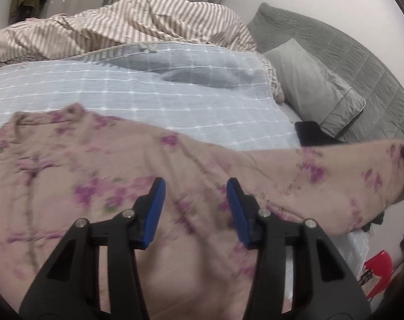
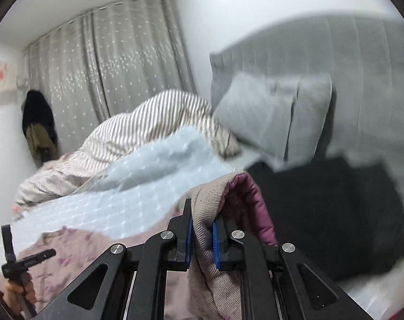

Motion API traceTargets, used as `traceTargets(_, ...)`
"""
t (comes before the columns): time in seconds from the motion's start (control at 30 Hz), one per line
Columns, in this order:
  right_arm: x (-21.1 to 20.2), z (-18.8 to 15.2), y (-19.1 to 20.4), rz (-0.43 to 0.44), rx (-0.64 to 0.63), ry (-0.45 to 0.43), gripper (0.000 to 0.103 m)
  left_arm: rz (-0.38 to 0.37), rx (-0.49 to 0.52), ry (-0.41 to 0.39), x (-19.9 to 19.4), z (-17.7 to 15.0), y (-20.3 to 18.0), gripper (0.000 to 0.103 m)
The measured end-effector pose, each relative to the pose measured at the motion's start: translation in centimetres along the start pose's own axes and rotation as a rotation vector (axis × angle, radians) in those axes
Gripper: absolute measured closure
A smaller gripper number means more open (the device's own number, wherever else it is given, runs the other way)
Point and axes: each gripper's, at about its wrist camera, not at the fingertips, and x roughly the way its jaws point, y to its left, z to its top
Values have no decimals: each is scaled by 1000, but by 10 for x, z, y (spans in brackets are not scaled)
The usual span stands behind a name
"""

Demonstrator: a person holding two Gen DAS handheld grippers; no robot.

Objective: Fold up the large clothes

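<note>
A large pink garment with purple flowers (image 1: 95,176) lies spread over a light blue checked bedspread (image 1: 122,90). My left gripper (image 1: 195,208) hovers over the garment with its blue pads wide apart and nothing between them. My right gripper (image 2: 202,236) is shut on a thick fold of the same garment (image 2: 210,208), whose purple lining (image 2: 251,205) shows, and holds it lifted above the bed. In the left wrist view the lifted edge (image 1: 362,165) stretches to the right. The left gripper also shows in the right wrist view (image 2: 26,262) at the lower left.
A striped duvet (image 1: 138,24) is heaped at the far side of the bed. A grey pillow (image 1: 311,88) leans on the grey padded headboard (image 1: 348,48). A black cloth (image 2: 322,213) lies by the pillow. Grey curtains (image 2: 108,66) hang behind. A red object (image 1: 379,266) sits beside the bed.
</note>
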Motion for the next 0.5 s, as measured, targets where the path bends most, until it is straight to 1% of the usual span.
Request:
traceTargets(0.07, 6, 21, 6, -47, -69, -29, 92, -47, 3, 9, 25, -4, -16, 58)
traceTargets(0.13, 22, 36, 2, -109, -123, -31, 92, -79, 17, 36, 50, -9, -29, 59)
traceTargets(0.17, 36, 42, -2, -154, -152, -14, 92, -80, 33, 51, 65, -14, -38, 59)
traceTargets(0.23, 75, 47, -15, -235, -197, 47, 92, -59, 72, 77, 96, -25, -56, 59)
traceTargets(0.27, 90, 47, -22, -253, -202, 79, 92, -51, 85, 90, 107, -29, -62, 59)
traceTargets(0.33, 136, 34, -39, -287, -210, 176, 92, -15, 124, 133, 132, -40, -73, 59)
traceTargets(0.37, 155, 25, -45, -305, -229, 216, 92, 16, 151, 162, 143, -46, -77, 59)
traceTargets(0.4, 174, 12, -49, -335, -263, 260, 91, 42, 179, 171, 147, -50, -80, 59)
traceTargets(0.47, 212, -21, -59, -419, -344, 353, 89, 41, 195, 169, 142, -48, -83, 59)
traceTargets(0.5, 223, -36, -65, -452, -362, 381, 83, 34, 200, 175, 140, -48, -82, 58)
